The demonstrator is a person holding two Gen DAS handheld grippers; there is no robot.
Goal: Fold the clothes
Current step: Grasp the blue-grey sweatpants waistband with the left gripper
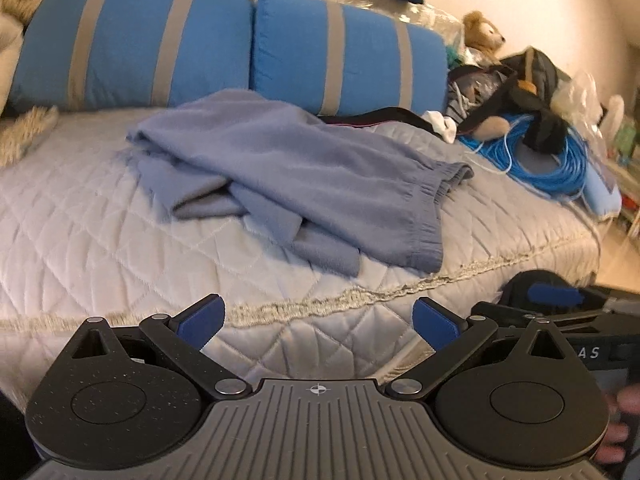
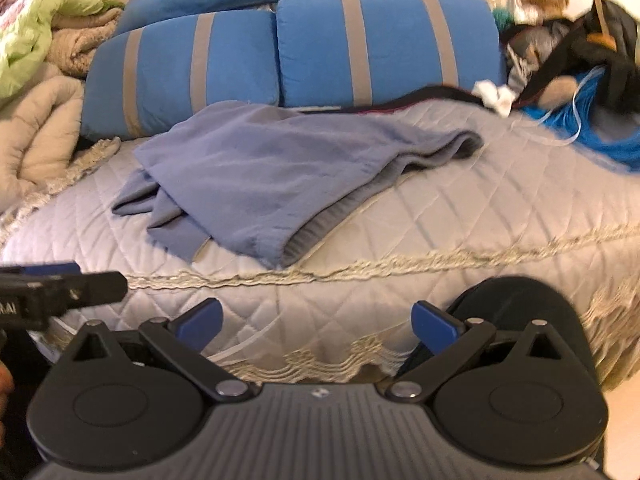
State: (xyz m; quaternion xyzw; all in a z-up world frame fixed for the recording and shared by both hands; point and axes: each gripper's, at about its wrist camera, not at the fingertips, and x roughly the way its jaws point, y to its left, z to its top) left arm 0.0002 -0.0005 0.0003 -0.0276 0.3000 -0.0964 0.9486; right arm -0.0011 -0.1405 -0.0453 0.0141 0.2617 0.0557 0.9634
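A blue-grey garment with an elastic waistband (image 1: 288, 176) lies crumpled on the quilted bedspread (image 1: 100, 236), in front of the striped pillows. It also shows in the right wrist view (image 2: 272, 168). My left gripper (image 1: 318, 324) is open and empty, above the bed's near edge, well short of the garment. My right gripper (image 2: 316, 322) is open and empty too, at the bed's front edge. The right gripper shows at the lower right of the left wrist view (image 1: 556, 308); the left one shows at the left edge of the right wrist view (image 2: 60, 284).
Two blue pillows with grey stripes (image 1: 240, 48) stand behind the garment. A coil of blue cable (image 1: 548, 160), dark bags (image 1: 536, 76) and a teddy bear (image 1: 482, 32) lie at the bed's right end. Folded blankets (image 2: 44, 48) are piled at the left.
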